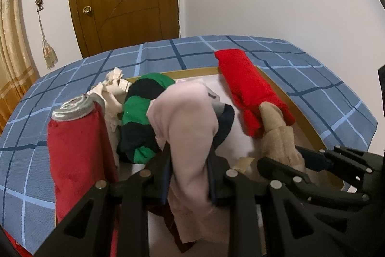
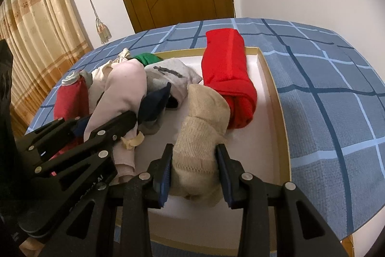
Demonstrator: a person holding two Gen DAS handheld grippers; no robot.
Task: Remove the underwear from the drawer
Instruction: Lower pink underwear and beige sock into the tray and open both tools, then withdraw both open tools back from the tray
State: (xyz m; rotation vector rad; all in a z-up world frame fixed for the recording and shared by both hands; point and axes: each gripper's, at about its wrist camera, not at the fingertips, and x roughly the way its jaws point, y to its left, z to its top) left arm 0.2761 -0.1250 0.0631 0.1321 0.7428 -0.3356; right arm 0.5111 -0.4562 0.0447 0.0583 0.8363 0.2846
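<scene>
Both grippers hold rolled underwear inside the drawer (image 2: 274, 93): left gripper (image 1: 189, 175) clamps a pink roll (image 1: 187, 117) at centre frame, right gripper (image 2: 196, 172) a beige roll (image 2: 199, 127); nothing looks lifted clear yet, several rolls remain

Bare drawer floor (image 2: 262, 112) lies open right of the red roll (image 2: 226, 78); clothes (image 2: 166, 78) crowd the left.
</scene>
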